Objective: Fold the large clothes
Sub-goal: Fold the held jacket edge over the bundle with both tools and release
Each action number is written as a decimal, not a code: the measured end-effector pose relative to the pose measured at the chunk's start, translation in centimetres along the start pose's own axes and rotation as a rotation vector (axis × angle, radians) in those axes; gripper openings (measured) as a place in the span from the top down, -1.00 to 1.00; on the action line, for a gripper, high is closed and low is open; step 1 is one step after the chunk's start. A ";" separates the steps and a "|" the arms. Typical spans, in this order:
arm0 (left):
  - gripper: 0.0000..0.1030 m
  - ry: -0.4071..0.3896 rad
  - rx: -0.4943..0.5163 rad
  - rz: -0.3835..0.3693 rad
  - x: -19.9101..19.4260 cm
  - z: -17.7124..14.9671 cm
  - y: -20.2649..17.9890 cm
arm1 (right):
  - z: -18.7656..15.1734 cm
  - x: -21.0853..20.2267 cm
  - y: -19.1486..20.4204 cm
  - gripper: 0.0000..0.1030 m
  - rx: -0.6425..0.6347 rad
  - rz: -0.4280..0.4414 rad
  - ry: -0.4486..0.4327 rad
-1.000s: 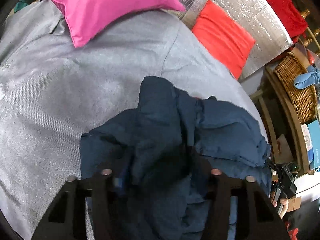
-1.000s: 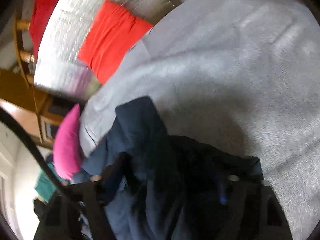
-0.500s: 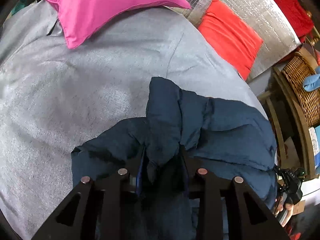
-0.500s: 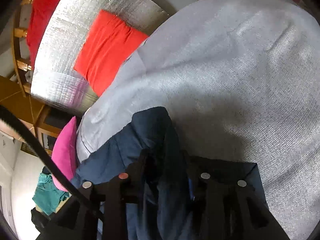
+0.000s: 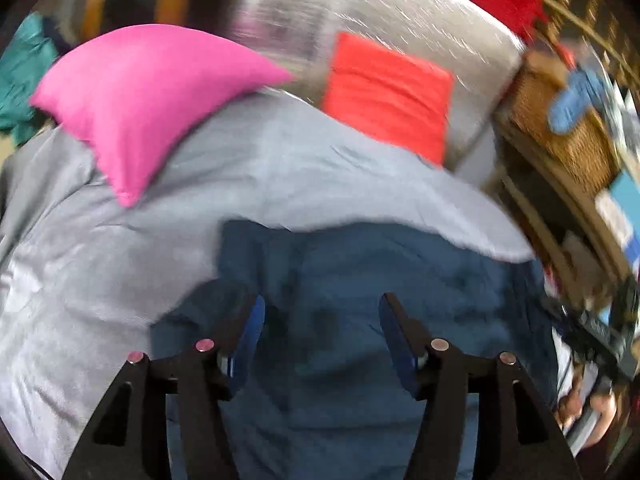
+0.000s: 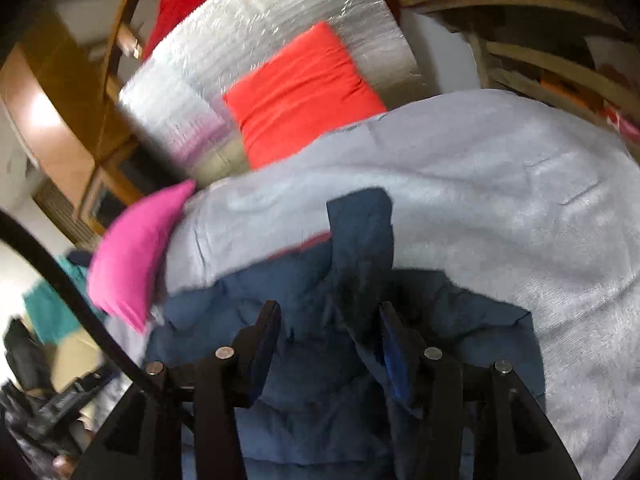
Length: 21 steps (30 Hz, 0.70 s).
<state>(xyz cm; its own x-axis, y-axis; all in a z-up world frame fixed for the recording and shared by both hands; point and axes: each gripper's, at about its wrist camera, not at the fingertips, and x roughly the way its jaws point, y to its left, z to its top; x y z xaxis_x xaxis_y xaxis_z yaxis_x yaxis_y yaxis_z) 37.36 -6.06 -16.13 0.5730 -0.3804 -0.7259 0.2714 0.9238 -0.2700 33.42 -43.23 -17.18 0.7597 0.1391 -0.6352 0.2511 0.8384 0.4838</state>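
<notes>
A dark navy padded garment [image 5: 360,280] lies bunched on a grey bedspread [image 5: 120,248]. My left gripper [image 5: 320,320] is open above it, its blue-padded fingers [image 5: 250,328] apart with nothing between them. In the right wrist view the same garment [image 6: 304,304] lies under my right gripper [image 6: 328,324], which is also open, one fold of cloth rising past its right finger [image 6: 394,344]. Both views are blurred by motion.
A pink pillow [image 5: 136,96] and a red cushion [image 5: 384,92] lie at the far side of the bed against a silver padded headboard [image 5: 400,12]. A wicker basket [image 5: 568,128] and shelves stand to the right. The grey bedspread [image 6: 520,184] stretches right of the garment.
Both grippers were shut on folds of the navy garment half a second ago; both have now opened and let the cloth go. Both cameras have tilted up quickly.
</notes>
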 end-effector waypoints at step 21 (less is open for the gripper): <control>-0.22 0.130 0.071 0.123 6.3 -5.3 -1.8 | -1.5 1.9 -3.4 -0.01 0.108 -0.105 0.078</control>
<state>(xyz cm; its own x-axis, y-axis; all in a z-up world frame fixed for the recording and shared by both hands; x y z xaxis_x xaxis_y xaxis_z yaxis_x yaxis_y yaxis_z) 36.38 -9.90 -23.63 0.5015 -0.2521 -0.8276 0.2624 0.9559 -0.1321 33.09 -44.97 -20.92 0.6778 0.0974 -0.7287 0.3934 0.7893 0.4715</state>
